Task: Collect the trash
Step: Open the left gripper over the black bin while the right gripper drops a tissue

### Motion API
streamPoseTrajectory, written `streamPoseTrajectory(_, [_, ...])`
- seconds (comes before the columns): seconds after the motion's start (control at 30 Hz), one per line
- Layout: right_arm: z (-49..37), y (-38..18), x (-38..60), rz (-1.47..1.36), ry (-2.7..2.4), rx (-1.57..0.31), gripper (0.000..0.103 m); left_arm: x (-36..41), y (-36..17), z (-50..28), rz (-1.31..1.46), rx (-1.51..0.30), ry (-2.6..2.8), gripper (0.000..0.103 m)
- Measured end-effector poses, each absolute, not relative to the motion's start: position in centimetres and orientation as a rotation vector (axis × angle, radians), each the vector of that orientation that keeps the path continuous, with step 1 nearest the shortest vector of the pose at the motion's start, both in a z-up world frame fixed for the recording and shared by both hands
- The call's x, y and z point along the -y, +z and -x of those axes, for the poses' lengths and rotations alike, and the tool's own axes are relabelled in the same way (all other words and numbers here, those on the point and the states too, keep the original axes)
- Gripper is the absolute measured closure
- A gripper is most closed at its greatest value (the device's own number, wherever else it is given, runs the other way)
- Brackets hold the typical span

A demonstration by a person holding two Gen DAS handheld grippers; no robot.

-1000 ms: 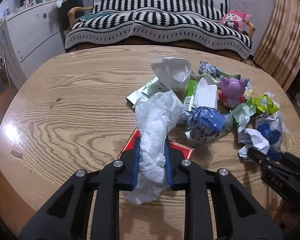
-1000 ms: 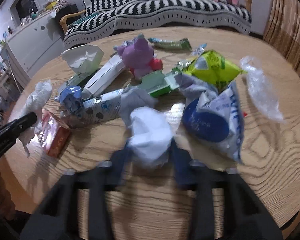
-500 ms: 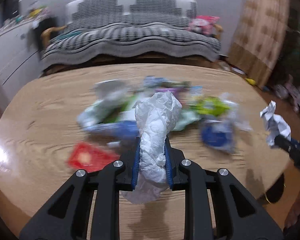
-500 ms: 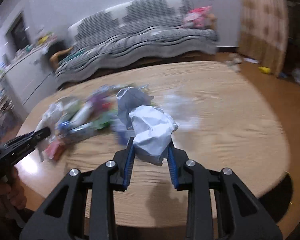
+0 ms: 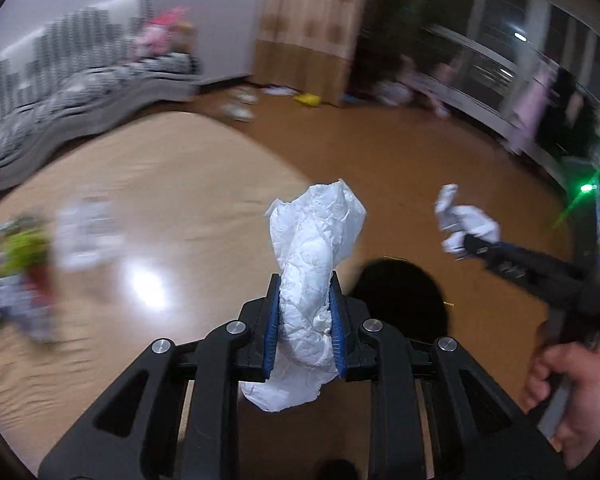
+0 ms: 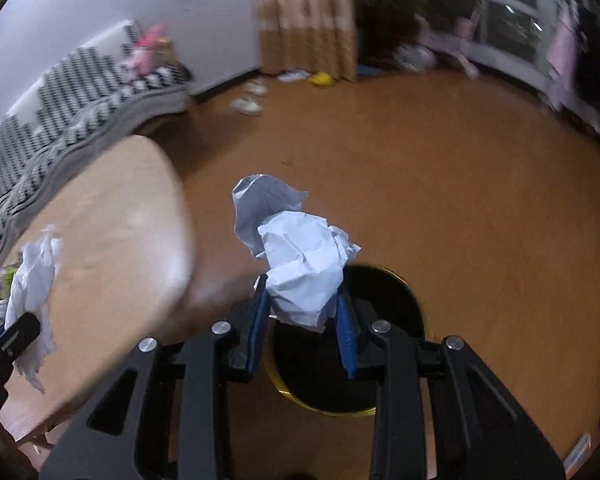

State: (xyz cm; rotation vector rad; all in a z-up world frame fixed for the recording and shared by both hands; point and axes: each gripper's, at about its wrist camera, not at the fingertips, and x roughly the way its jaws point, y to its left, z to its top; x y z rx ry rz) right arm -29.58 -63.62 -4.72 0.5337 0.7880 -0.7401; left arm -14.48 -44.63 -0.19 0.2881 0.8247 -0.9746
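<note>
Both loads look light, soft and crushable, best pinched mid-wad: the left gripper [image 5: 305,328] clamps a white tissue wad [image 5: 314,264] past the tabletop [image 5: 148,200] edge, the right gripper [image 6: 302,320] squeezes crumpled paper [image 6: 300,264] above the dark bin [image 6: 380,360].

A home living room: striped sofa [image 6: 80,92], curtain [image 6: 304,12], wooden table [image 6: 112,216], scattered toys.
</note>
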Motion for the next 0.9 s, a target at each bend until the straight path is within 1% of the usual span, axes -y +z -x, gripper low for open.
streamPoseTrajectory(0.07, [31.8,-6.6,65.6,-0.569,-0.77,-0.812,0.072,48.3,-1.7,16.4,-0.317,-0.844,-1.038,0.082])
streamPoseTrajectory(0.23, [34.8,-10.2,69.4,-0.636,-0.782,-0.879,0.072,54.0,-5.7,18.6,-0.391,-0.875,-1.131,0.082])
streamPoseTrajectory(0.33, [35.6,-11.1,70.7,-0.656,-0.772,-0.891,0.072,55.8,-8.0,19.8,-0.427,-0.903,-1.147,0.082])
streamPoseTrajectory(0.47, [35.5,-11.0,70.6,-0.666,-0.75,-0.893,0.072,58.7,-10.6,19.5,-0.468,-0.943,-1.139,0.082])
streamPoseTrajectory(0.67, [33.8,-11.8,70.9,-0.679,-0.743,-0.913,0.072,60.4,-12.8,18.6,-0.485,-0.984,-1.153,0.081])
streamPoseTrajectory(0.83, [33.9,-12.4,71.6,-0.693,-0.752,-0.915,0.072,61.2,-13.3,18.1,-0.472,-1.003,-1.163,0.081])
streamPoseTrajectory(0.87, [33.9,-12.4,71.6,-0.696,-0.754,-0.913,0.072,61.3,-13.3,18.2,-0.474,-0.992,-1.159,0.078])
streamPoseTrajectory(0.9, [33.9,-12.4,71.6,-0.699,-0.756,-0.912,0.072,61.4,-13.3,18.1,-0.48,-0.98,-1.153,0.07])
